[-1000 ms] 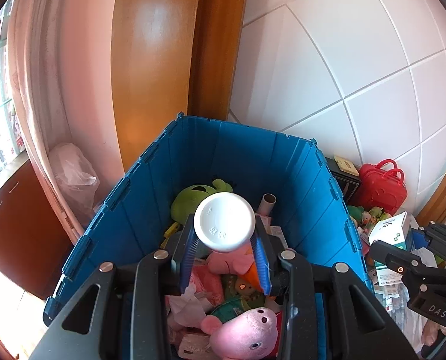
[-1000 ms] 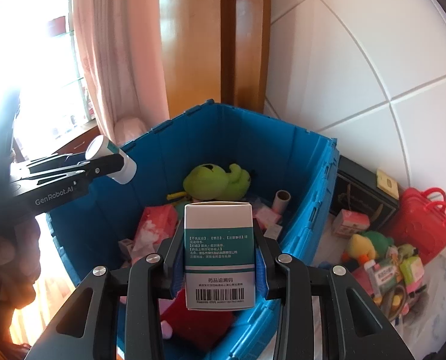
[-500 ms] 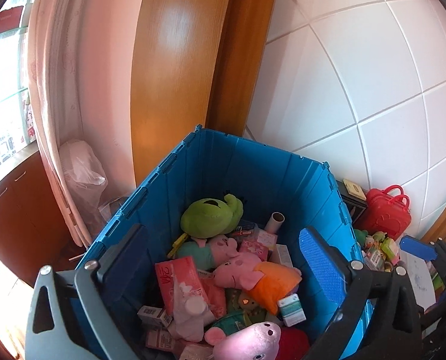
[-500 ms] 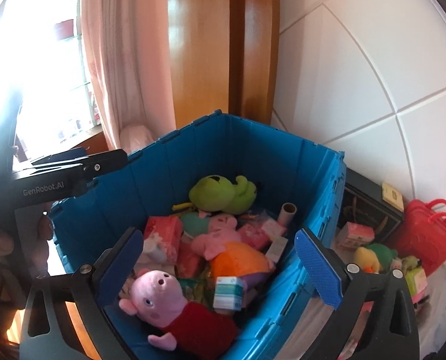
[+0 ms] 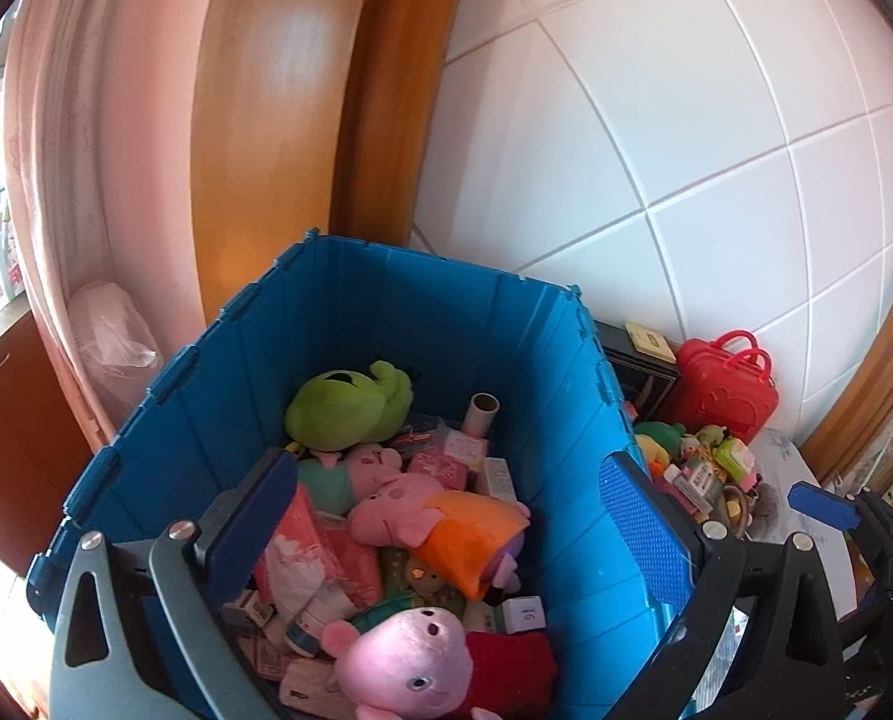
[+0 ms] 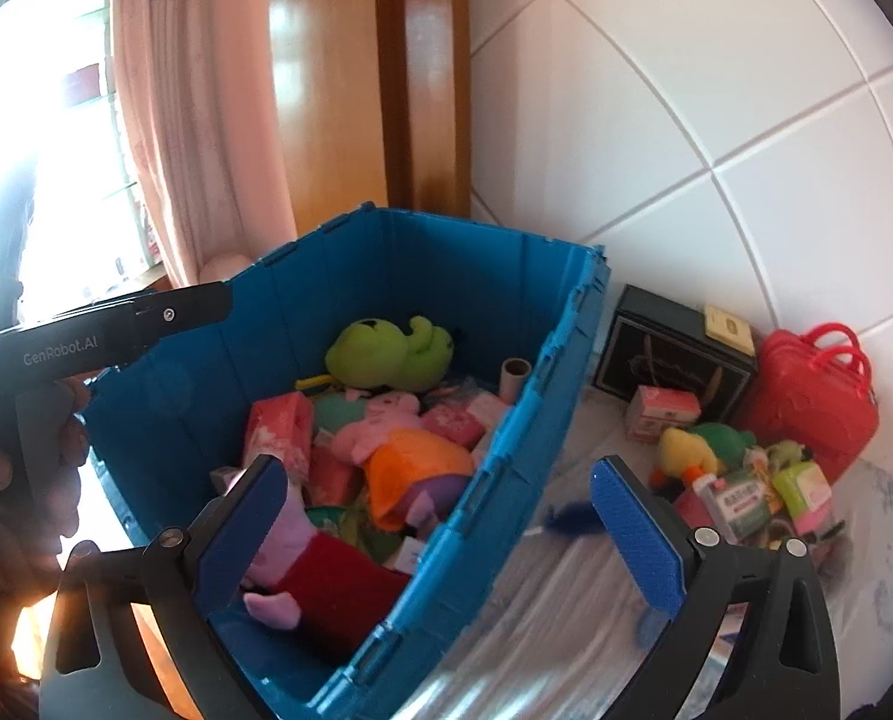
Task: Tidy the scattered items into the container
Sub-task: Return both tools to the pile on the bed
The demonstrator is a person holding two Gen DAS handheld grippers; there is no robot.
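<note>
The blue crate (image 5: 386,324) holds a green plush (image 5: 350,402), two pink pig plushes (image 5: 404,666), pink packets and small boxes. A small white box (image 5: 521,612) lies beside the front pig. My left gripper (image 5: 446,516) hangs open over the crate's near side with nothing between its fingers. My right gripper (image 6: 440,516) is also open and empty. It hovers over the crate's (image 6: 506,480) right wall, with one finger above the toys and the other above the table. A hand holds the left gripper (image 6: 116,330) at the crate's left rim.
Right of the crate, on a cloth-covered table (image 6: 566,630), lie a red toy bag (image 6: 812,390), a dark box (image 6: 668,354), a pink carton (image 6: 662,411), a yellow duck plush (image 6: 686,450) and several small packets (image 6: 740,504). A tiled wall, a wooden post and a pink curtain stand behind.
Both grippers opened: the white-capped bottle left the left one and the teal-and-white box left the right one, both now among the toys. Both views have since shifted toward the table on the right.
</note>
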